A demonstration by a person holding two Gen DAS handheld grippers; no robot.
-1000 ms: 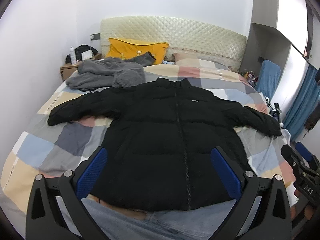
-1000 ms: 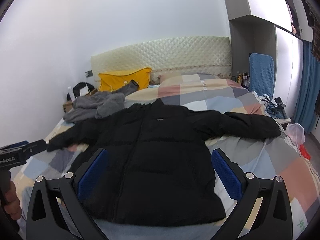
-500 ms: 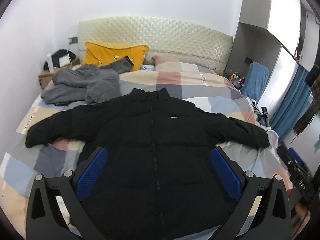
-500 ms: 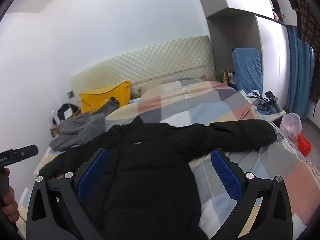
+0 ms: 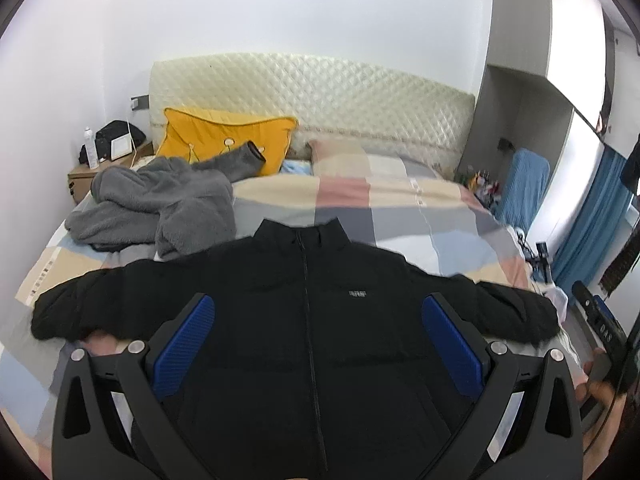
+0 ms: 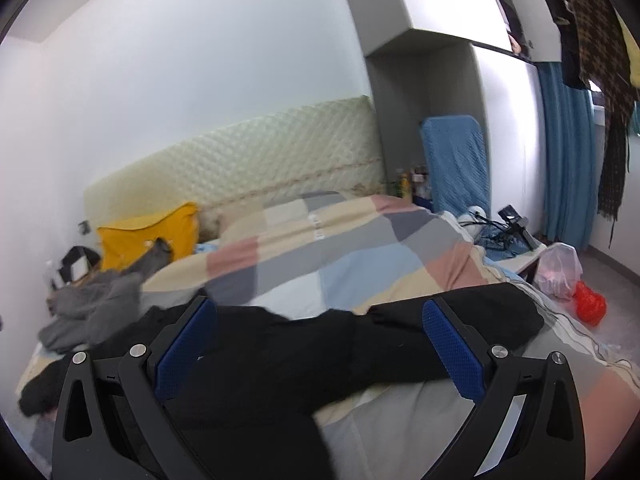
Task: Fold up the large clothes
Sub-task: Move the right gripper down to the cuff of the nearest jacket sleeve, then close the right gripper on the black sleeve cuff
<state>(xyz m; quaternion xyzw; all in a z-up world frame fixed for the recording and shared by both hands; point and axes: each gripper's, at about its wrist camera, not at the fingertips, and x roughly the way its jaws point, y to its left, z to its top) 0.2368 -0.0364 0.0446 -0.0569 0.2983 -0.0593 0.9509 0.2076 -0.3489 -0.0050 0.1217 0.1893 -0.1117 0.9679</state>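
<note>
A black puffer jacket (image 5: 312, 320) lies flat, front up and zipped, on the checked bed cover (image 5: 400, 216), both sleeves spread out. My left gripper (image 5: 316, 344) is open and empty above the jacket's chest. My right gripper (image 6: 316, 344) is open and empty above the jacket's right sleeve (image 6: 460, 328), near the right side of the bed. The right gripper's body also shows at the right edge of the left wrist view (image 5: 604, 332).
A grey fleece garment (image 5: 160, 204) is heaped at the far left of the bed, by a yellow pillow (image 5: 224, 144). A padded headboard (image 5: 312, 96) stands behind. A nightstand (image 5: 100, 172) is at the left. Bags (image 6: 568, 276) lie on the floor at the right.
Both grippers have moved forward over the jacket and tilted up. The right gripper has swung right, toward the right sleeve. Both stay open.
</note>
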